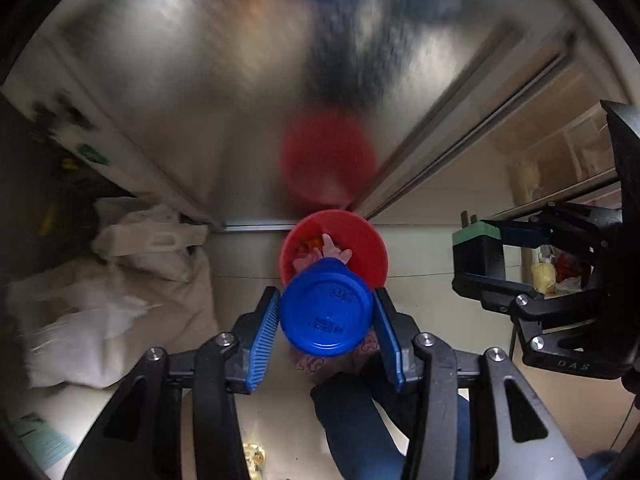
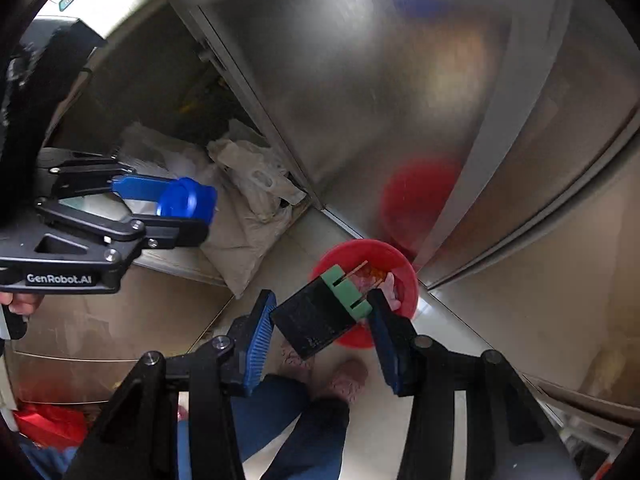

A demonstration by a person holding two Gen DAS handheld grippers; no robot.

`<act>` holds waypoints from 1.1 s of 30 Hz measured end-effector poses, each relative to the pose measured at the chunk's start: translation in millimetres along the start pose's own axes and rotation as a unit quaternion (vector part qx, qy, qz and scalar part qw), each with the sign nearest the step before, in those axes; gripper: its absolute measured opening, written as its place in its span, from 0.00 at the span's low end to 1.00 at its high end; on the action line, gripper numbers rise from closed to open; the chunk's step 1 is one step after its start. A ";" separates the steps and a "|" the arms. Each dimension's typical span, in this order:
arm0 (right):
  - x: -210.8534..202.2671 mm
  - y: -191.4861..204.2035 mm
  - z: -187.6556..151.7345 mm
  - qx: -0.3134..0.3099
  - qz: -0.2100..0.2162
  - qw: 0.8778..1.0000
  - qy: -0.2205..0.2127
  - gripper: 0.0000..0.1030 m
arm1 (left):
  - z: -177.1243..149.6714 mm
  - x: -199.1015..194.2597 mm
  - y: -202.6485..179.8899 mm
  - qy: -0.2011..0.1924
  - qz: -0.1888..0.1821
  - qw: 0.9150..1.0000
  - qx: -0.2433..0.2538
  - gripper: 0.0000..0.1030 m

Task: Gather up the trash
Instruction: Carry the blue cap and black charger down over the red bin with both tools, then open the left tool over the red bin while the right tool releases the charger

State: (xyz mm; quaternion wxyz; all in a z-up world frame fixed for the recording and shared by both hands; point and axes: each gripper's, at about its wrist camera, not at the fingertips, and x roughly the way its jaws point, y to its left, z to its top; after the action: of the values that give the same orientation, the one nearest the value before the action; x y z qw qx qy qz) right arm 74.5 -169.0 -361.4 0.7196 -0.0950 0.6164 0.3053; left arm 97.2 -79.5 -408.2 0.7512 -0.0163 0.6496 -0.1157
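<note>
My left tongs [image 1: 326, 314] are pinching a blue plastic cup [image 1: 322, 312], its round base facing my camera and both ribbed blue pads pressed against its sides. In the right wrist view the same cup [image 2: 187, 200] sticks out sideways from those tongs [image 2: 176, 210], well up and to the left of the bin.

My right tongs [image 2: 322, 312] are clamped on a black box with a green end [image 2: 324, 306]; the green end has two slots and points down toward the bin, with the box tilted between the pads. From the left wrist view that box [image 1: 478, 246] shows off to the right, held by the right tongs [image 1: 480, 256].

Directly below both tongs is a red bin [image 1: 372, 248] standing on the pale floor [image 1: 440, 216], against the foot of a stainless steel cabinet [image 1: 180, 100]. Inside the bin I can see orange and pinkish scraps; I cannot tell what they are. The bin's red shape is mirrored, blurred, in the steel front [image 2: 360, 80].

To the left of the bin, white plastic bags [image 1: 120, 280] lie slumped on the floor. Beneath the tongs are my legs in blue trousers [image 2: 280, 420] and pink slippers [image 2: 344, 376].
</note>
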 end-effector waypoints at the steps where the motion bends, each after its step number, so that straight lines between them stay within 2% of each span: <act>1: 14.3 -4.1 -2.0 0.002 -0.002 1.000 0.002 0.43 | -0.1 14.9 -0.3 0.001 -0.001 1.000 0.006 0.43; 8: 94.3 -32.2 -15.6 0.013 -0.014 1.000 0.017 0.43 | -4.7 109.2 -6.2 0.017 -0.022 0.999 0.025 0.43; 12: 126.9 -44.6 -17.2 0.029 -0.014 0.999 0.019 0.43 | -2.4 144.9 -10.5 0.021 -0.017 0.999 0.037 0.43; 17: 146.8 -57.2 -28.3 0.033 -0.023 0.999 0.010 0.43 | 4.1 177.8 -19.5 0.027 -0.014 0.997 0.066 0.43; 20: 149.5 -64.9 -37.4 0.041 -0.027 0.999 0.010 0.43 | 8.0 189.5 -23.8 0.033 -0.023 0.996 0.077 0.43; 26: 143.2 -76.4 -48.4 0.065 -0.029 0.997 0.011 0.43 | 17.4 207.5 -31.5 0.033 -0.011 0.995 0.095 0.43; 28: 141.9 -78.6 -51.9 0.072 -0.022 0.997 0.010 0.43 | 20.5 208.5 -35.7 0.030 -0.009 0.994 0.101 0.58; 29: 143.4 -80.2 -53.4 0.076 -0.018 0.997 0.009 0.43 | 21.8 209.4 -37.4 0.032 -0.012 0.994 0.102 0.79; 30: 144.3 -81.0 -55.3 0.078 -0.018 0.997 0.010 0.43 | 22.9 209.5 -38.6 0.033 -0.014 0.994 0.103 0.87; 33: 146.7 -80.0 -57.9 0.078 -0.022 0.997 0.015 0.43 | 25.3 210.4 -38.6 0.034 -0.015 0.994 0.103 0.88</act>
State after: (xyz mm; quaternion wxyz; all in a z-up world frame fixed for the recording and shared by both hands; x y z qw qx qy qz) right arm 78.9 -215.1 -532.1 0.7219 -0.0562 0.6469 0.2391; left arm 143.2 -161.3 -602.1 0.7244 0.0555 0.6593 -0.1937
